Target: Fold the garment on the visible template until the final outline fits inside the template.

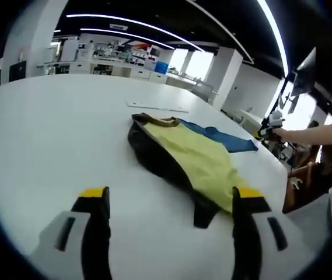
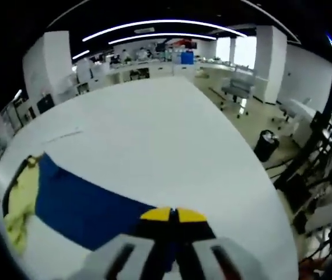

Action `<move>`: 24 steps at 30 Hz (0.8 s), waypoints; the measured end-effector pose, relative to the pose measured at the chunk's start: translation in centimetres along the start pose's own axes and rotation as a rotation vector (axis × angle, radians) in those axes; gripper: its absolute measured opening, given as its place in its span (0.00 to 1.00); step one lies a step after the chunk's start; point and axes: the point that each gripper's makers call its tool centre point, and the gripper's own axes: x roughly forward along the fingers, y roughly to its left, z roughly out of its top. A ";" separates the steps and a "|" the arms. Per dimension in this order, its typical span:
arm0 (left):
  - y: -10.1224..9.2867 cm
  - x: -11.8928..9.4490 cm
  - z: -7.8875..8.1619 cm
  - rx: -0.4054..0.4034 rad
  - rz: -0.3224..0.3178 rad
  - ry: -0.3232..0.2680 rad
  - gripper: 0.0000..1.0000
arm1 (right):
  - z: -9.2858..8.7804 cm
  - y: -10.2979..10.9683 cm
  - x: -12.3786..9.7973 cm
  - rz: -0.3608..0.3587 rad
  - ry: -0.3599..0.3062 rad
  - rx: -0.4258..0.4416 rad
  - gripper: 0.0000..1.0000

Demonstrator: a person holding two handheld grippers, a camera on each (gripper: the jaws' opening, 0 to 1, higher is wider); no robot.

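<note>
Centrally, the garment [image 1: 183, 153] is lying crumpled on the white table [image 1: 49, 140]. Left gripper [image 1: 168, 198] is hovering near it, jaws spread wide, gripping nothing. Right gripper [image 2: 173, 215] is pinching the garment's blue sleeve [image 2: 90, 211], jaws closed.

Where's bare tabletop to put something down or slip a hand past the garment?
Free: the wide stretch of the white table left of the garment in the left gripper view, and the strip between its black edge and the left gripper. Beyond the blue panel, bare table runs to the far edge. Crowded: where the right gripper is closed at the blue cloth.
</note>
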 end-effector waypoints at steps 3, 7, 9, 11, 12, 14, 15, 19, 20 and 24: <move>-0.1 0.0 0.1 -0.002 -0.001 -0.005 0.84 | 0.6 0.3 0.2 0.048 -0.033 -0.032 0.12; -0.3 0.0 0.1 -0.001 -0.005 -0.006 0.84 | 0.8 1.5 0.3 0.121 -0.052 -0.068 0.50; -0.5 0.0 0.1 -0.001 -0.005 -0.007 0.84 | 0.7 1.5 0.2 0.122 -0.047 -0.121 0.58; -0.6 0.0 0.1 -0.002 -0.008 -0.008 0.84 | 0.4 2.1 -0.2 0.128 -0.050 -0.150 0.67; -0.6 0.0 0.1 -0.002 -0.010 -0.008 0.84 | 0.4 2.5 -0.3 0.144 -0.052 -0.144 0.73; -0.9 0.0 0.1 0.001 -0.016 -0.008 0.84 | 0.6 3.2 -0.6 0.172 -0.072 -0.157 0.86; -1.0 0.0 0.1 0.003 -0.018 -0.008 0.84 | 0.6 3.5 -0.9 0.178 -0.076 -0.161 0.90; -1.1 0.0 0.2 0.001 -0.020 -0.012 0.84 | 1.0 4.2 -1.4 0.210 -0.090 -0.198 0.99; -1.1 0.0 0.3 0.001 -0.021 -0.013 0.84 | 1.0 4.5 -1.5 0.221 -0.092 -0.200 1.00; -1.2 0.0 0.2 0.003 -0.025 -0.012 0.84 | 0.8 5.6 -2.5 0.251 -0.086 -0.252 1.00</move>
